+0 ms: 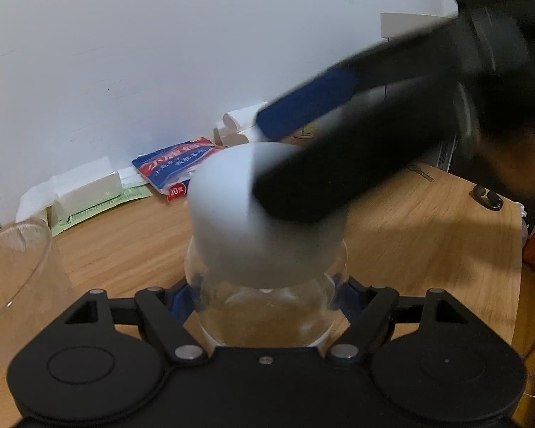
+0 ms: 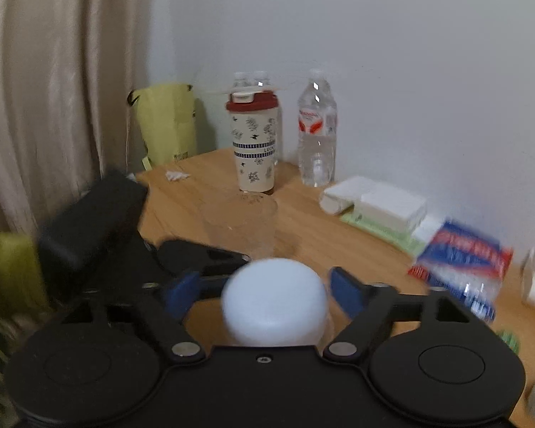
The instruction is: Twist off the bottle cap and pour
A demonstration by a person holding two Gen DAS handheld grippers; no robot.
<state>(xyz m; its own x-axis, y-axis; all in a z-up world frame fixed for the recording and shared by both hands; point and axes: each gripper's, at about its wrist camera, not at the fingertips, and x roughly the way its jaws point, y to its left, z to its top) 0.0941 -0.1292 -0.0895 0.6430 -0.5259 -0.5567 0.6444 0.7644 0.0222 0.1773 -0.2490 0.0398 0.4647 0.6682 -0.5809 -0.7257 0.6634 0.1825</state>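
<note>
A clear bottle (image 1: 264, 314) with amber liquid and a big white cap (image 1: 228, 214) stands on the wooden table. My left gripper (image 1: 265, 296) is shut on the bottle's neck below the cap. My right gripper (image 2: 267, 289) is open, its blue-padded fingers (image 2: 346, 292) either side of the white cap (image 2: 274, 299) with gaps. In the left wrist view the right gripper (image 1: 278, 164) reaches in from the upper right over the cap, blurred. An empty clear glass (image 2: 242, 221) stands just beyond the bottle; it also shows at the left edge of the left wrist view (image 1: 18, 278).
Against the wall are a patterned tumbler with a red lid (image 2: 255, 142), a water bottle (image 2: 317, 132), white tissue packs (image 2: 378, 203) and a red-blue packet (image 2: 460, 260). A yellow-green bag (image 2: 167, 121) and a curtain stand at the left. The table edge (image 1: 517, 285) curves at right.
</note>
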